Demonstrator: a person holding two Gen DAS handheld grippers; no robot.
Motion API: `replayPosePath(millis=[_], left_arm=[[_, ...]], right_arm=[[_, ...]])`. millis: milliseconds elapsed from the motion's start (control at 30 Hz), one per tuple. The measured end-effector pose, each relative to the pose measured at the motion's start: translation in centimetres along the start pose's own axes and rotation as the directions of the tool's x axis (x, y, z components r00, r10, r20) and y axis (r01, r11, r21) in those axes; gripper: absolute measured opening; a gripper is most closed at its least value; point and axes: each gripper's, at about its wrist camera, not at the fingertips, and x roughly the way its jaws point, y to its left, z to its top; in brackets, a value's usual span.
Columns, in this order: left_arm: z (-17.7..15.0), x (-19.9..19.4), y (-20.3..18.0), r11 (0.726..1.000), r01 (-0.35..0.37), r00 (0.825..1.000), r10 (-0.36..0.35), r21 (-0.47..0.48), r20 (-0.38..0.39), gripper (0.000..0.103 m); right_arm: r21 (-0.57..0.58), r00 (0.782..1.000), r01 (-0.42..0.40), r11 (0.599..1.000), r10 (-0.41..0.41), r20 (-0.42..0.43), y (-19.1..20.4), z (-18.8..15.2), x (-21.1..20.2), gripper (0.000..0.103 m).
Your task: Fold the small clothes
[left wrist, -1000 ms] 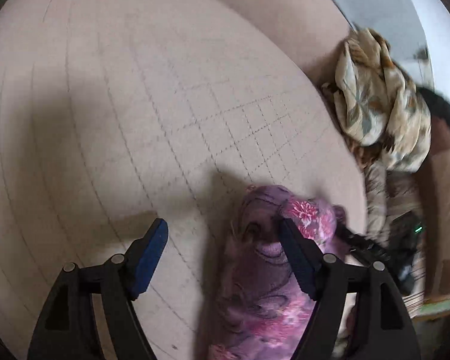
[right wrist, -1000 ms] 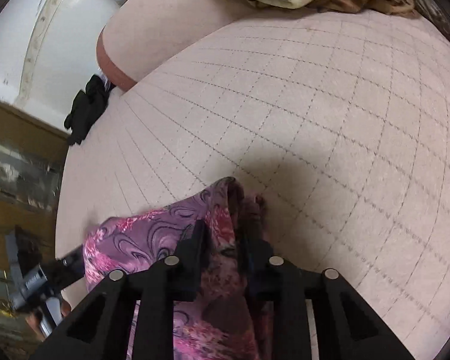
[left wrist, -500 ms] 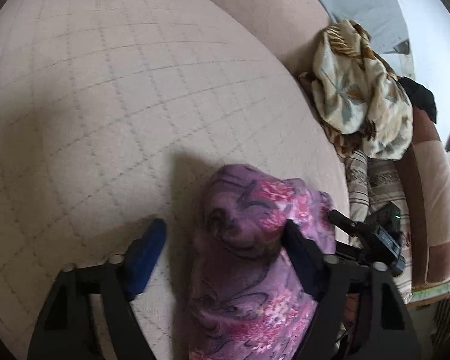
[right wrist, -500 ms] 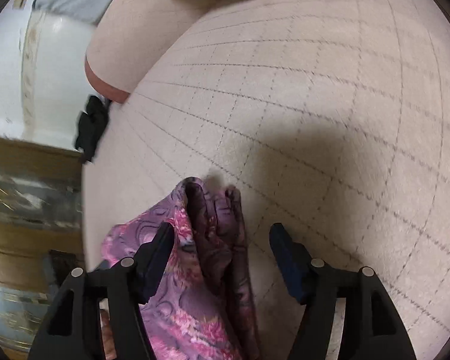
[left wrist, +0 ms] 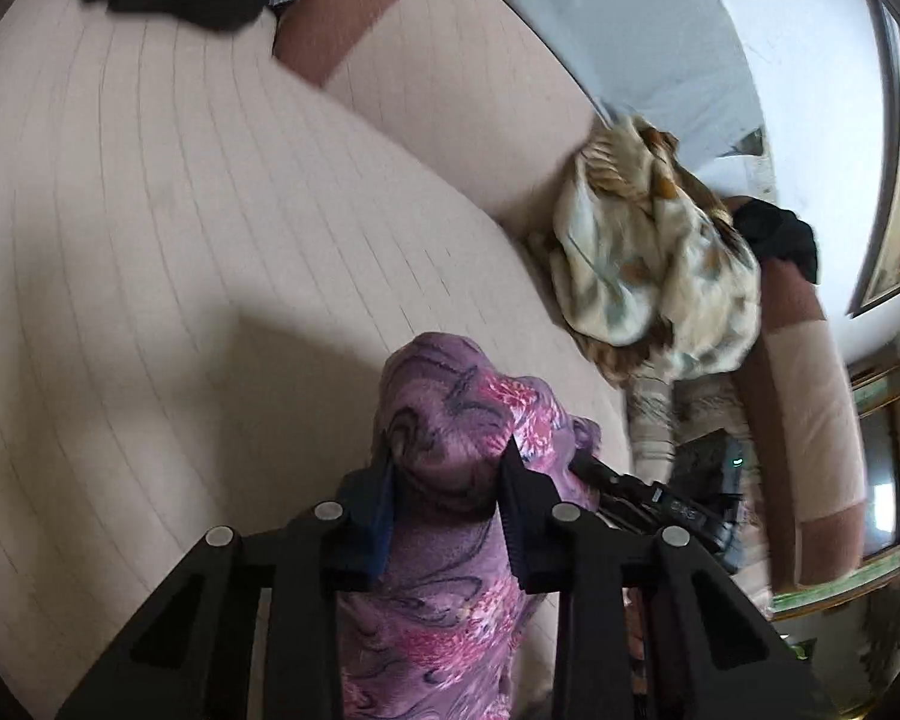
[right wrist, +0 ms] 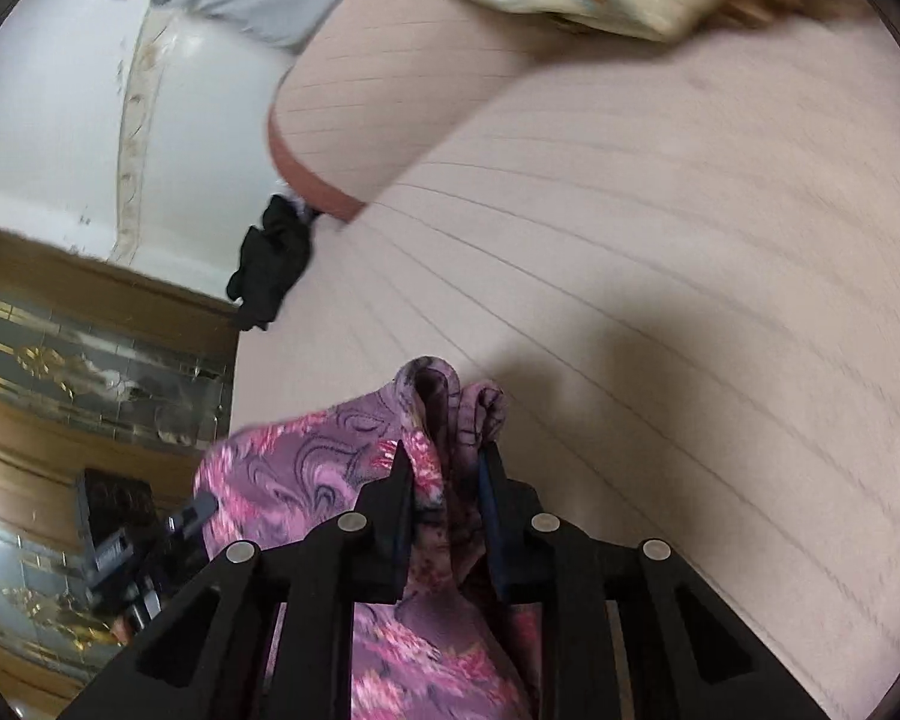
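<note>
Now: both grippers pinch the purple garment (left wrist: 444, 456) above the sofa's front edge.
Left gripper (left wrist: 447, 498) and right gripper (right wrist: 444, 498) each clamp bunched fabric; best pull apart evenly, then lay flat.

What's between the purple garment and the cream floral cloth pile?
Only bare quilted cushion lies between the purple garment and the cream pile; left wrist view shows it.

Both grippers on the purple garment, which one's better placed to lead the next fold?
Right, tentatively. The right gripper pinches a narrow bunched edge of the purple garment, with open cushion ahead. The left gripper clamps a bulkier wad, better as anchor.
</note>
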Motion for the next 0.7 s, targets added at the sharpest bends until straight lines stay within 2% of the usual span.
replayPosePath(millis=[33, 67, 100, 133, 167, 200, 267, 300, 333, 400, 433, 467, 533, 567, 633, 700], left_arm=[[1.3, 0.7, 0.5, 0.999, -0.036, 0.999, 0.036, 0.01, -0.02, 0.033], [2.4, 1.6, 1.8, 0.993, -0.116, 0.993, 0.116, -0.009, -0.037, 0.034], [2.5, 1.9, 2.7, 0.984, -0.178, 0.983, 0.177, -0.027, -0.041, 0.034], [2.0, 2.0, 3.8, 0.968, -0.248, 0.968, 0.246, -0.031, -0.052, 0.034], [1.2, 1.8, 4.3, 0.964, -0.265, 0.962, 0.264, -0.016, -0.071, 0.034], [-0.3, 0.8, 4.9, 0.971, -0.241, 0.967, 0.24, 0.005, -0.086, 0.034], [-3.6, -1.5, 5.8, 0.972, -0.232, 0.969, 0.235, 0.045, -0.078, 0.048], [-5.6, -2.7, 6.3, 0.965, -0.255, 0.963, 0.258, 0.055, -0.072, 0.051], [-7.6, -3.7, 6.9, 0.964, -0.257, 0.963, 0.261, 0.061, -0.073, 0.056], [-11.9, -5.3, 7.4, 0.978, -0.2, 0.974, 0.204, 0.053, -0.094, 0.057], [-13.7, -5.7, 7.5, 0.982, -0.182, 0.978, 0.185, 0.042, -0.101, 0.057], [-15.6, -6.1, 7.9, 0.985, -0.171, 0.98, 0.172, 0.017, -0.098, 0.057], [-17.2, -6.1, 7.8, 0.985, -0.174, 0.981, 0.174, 0.004, -0.085, 0.057], [-17.5, -6.0, 7.7, 0.983, -0.184, 0.979, 0.185, 0.018, -0.083, 0.057], [-17.8, -5.3, 6.7, 0.979, -0.2, 0.976, 0.203, 0.05, -0.081, 0.057], [-18.0, -4.2, 6.5, 0.982, -0.185, 0.976, 0.187, 0.032, -0.108, 0.057]], right_arm=[[-0.021, 1.0, 0.028, 0.999, -0.028, -0.008, 0.6, 1.0, 1.2, 0.021], [-0.047, 0.998, 0.063, 0.997, -0.063, -0.015, 0.9, 1.9, 2.9, 0.021], [-0.063, 0.995, 0.094, 0.994, -0.095, -0.022, 0.7, 2.3, 4.3, 0.023], [-0.061, 0.982, 0.177, 0.982, -0.181, -0.054, 0.0, 2.5, 5.9, 0.024], [-0.04, 0.974, 0.211, 0.977, -0.213, -0.078, -0.6, 2.1, 6.5, 0.026], [-0.023, 0.978, 0.196, 0.98, -0.197, -0.072, -0.9, 1.3, 6.1, 0.03], [-0.018, 0.991, 0.129, 0.991, -0.129, -0.014, -0.4, -2.4, 3.1, 0.047], [-0.02, 0.994, 0.111, 0.994, -0.11, 0.017, 0.0, -5.3, 1.1, 0.064], [-0.019, 0.994, 0.102, 0.995, -0.101, 0.033, 0.2, -8.0, -0.3, 0.072], [-0.032, 0.996, 0.079, 0.996, -0.077, 0.038, 0.5, -12.5, -2.2, 0.072], [-0.039, 0.997, 0.065, 0.997, -0.063, 0.039, 0.3, -15.8, -3.4, 0.071], [-0.034, 0.997, 0.074, 0.997, -0.072, 0.037, 0.0, -17.8, -3.9, 0.066], [-0.009, 0.997, 0.066, 0.998, -0.066, 0.03, -0.9, -21.4, -4.2, 0.048], [0.013, 0.998, 0.066, 0.998, -0.066, 0.02, -1.4, -22.9, -4.2, 0.045], [0.009, 0.995, 0.093, 0.996, -0.093, 0.02, -0.9, -23.5, -3.6, 0.037], [-0.02, 0.994, 0.109, 0.994, -0.108, 0.032, 0.0, -23.4, -3.4, 0.034]])
